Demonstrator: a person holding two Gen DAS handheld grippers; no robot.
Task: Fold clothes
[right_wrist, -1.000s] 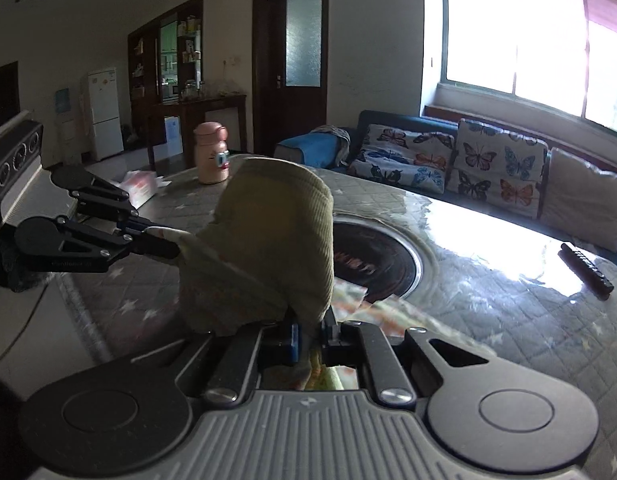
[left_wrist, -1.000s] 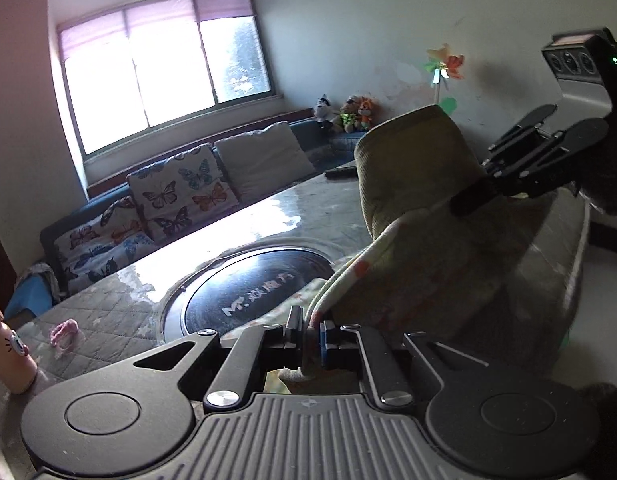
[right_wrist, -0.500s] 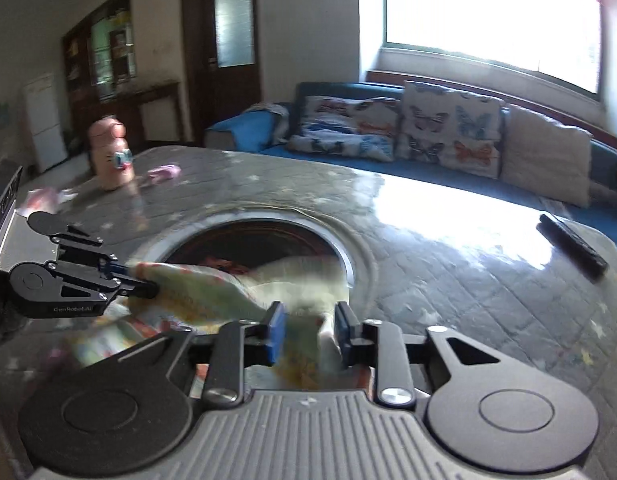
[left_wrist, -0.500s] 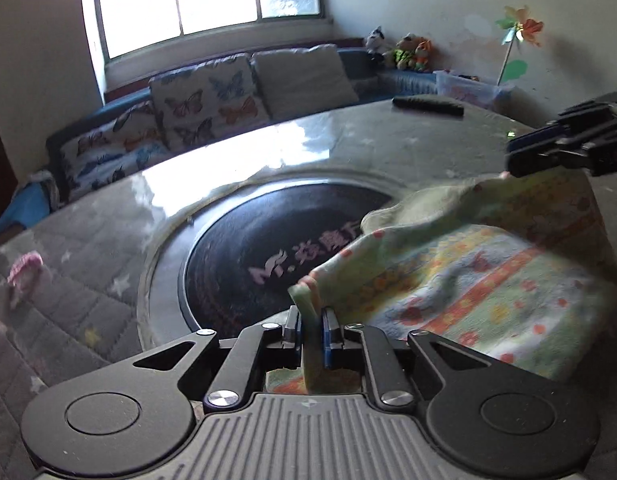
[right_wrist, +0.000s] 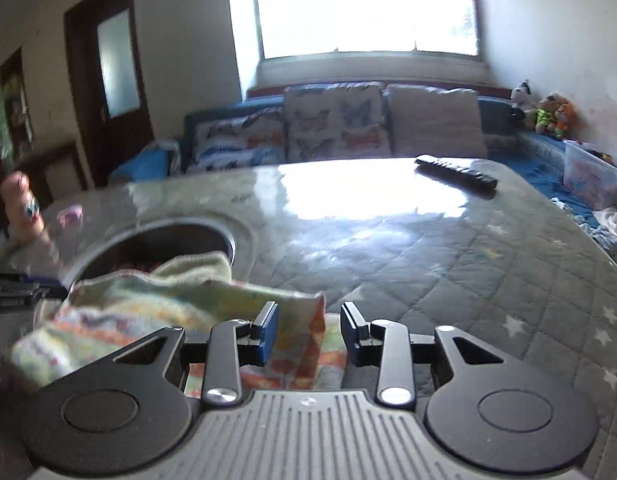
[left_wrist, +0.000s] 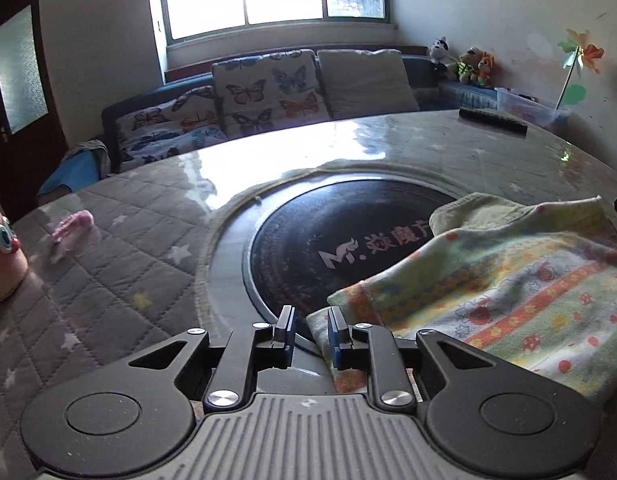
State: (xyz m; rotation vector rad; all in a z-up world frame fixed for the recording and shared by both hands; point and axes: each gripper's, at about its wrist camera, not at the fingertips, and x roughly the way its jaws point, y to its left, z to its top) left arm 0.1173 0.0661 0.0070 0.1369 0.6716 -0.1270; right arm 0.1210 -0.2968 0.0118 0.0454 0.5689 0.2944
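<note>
A small garment with a pale green lining and a colourful striped print (left_wrist: 508,280) lies on the table, partly over the black round inset (left_wrist: 328,236). My left gripper (left_wrist: 310,330) is open, with the garment's near corner just at its right finger. My right gripper (right_wrist: 310,326) is open wide, with the garment's other corner (right_wrist: 308,320) lying loose between the fingers. The rest of the garment (right_wrist: 156,292) spreads left of it. The left gripper's tip shows at the left edge of the right wrist view (right_wrist: 12,294).
The table has a grey quilted star cover (left_wrist: 108,280). A black remote (left_wrist: 492,120) lies at the far right edge. A pink cat-faced bottle (left_wrist: 2,256) and a small pink item (left_wrist: 72,228) sit at the left. A sofa with butterfly cushions (left_wrist: 268,92) stands behind.
Both grippers lowered the lifted garment onto the table and opened, letting go of its corners. The garment now lies spread flat instead of hanging between them.
</note>
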